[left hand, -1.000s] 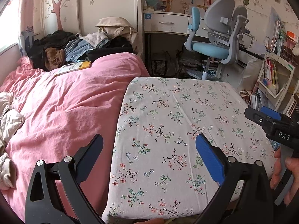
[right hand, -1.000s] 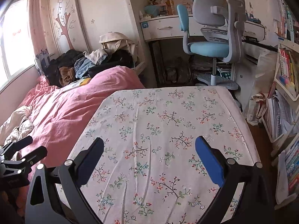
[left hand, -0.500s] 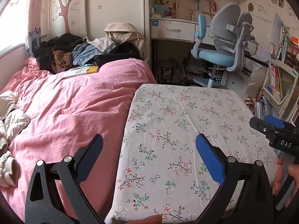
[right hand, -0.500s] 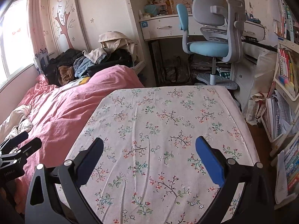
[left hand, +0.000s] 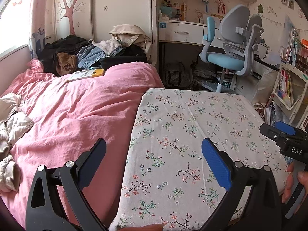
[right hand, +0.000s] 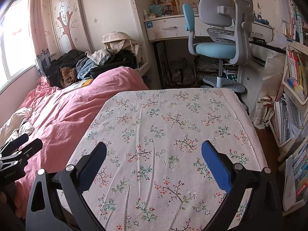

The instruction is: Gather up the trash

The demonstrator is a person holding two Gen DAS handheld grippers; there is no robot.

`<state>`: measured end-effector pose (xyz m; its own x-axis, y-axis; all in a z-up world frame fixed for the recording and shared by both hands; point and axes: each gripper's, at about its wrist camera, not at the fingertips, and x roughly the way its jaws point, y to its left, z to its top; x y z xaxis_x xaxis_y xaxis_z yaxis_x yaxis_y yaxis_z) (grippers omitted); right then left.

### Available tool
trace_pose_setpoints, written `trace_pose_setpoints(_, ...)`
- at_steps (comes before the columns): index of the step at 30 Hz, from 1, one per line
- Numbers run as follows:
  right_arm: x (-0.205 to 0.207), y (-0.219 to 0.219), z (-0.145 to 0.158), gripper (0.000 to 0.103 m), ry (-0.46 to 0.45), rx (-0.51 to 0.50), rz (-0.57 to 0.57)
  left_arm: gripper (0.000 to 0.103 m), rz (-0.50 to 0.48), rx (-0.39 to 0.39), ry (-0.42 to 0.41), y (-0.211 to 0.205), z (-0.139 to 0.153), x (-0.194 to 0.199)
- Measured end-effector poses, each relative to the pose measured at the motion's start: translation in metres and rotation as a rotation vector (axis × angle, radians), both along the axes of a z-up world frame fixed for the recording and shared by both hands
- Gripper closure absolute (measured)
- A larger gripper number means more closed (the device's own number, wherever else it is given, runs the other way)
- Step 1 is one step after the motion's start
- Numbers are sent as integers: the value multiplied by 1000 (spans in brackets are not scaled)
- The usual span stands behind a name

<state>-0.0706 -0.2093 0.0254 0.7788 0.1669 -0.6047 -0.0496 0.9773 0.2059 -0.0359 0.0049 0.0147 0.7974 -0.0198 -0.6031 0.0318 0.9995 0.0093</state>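
- Left gripper [left hand: 154, 159]: black, blue-padded fingers spread wide, nothing between them; it hangs over the seam between the pink quilted bed [left hand: 77, 107] and the floral-cloth table [left hand: 192, 134].
- Right gripper [right hand: 154, 161]: fingers likewise spread, empty, above the table's near edge.
- Trash: none discernible on table or bed, so no axis or heading can be told.
- Since a second ago: left view has shifted rightwards; right view is almost unchanged.

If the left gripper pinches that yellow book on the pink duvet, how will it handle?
The yellow book looks flat and thin, so probably stiff enough but hard to get fingers under. It lies on the soft pink duvet, which will likely sink when pressed. Its cover may be slick.
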Motion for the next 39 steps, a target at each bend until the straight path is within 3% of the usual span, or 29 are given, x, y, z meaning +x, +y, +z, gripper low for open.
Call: trace_pose_setpoints(39,-1,2,-2,8,1,-8,10,7,-5,3,6,-2,-3,0)
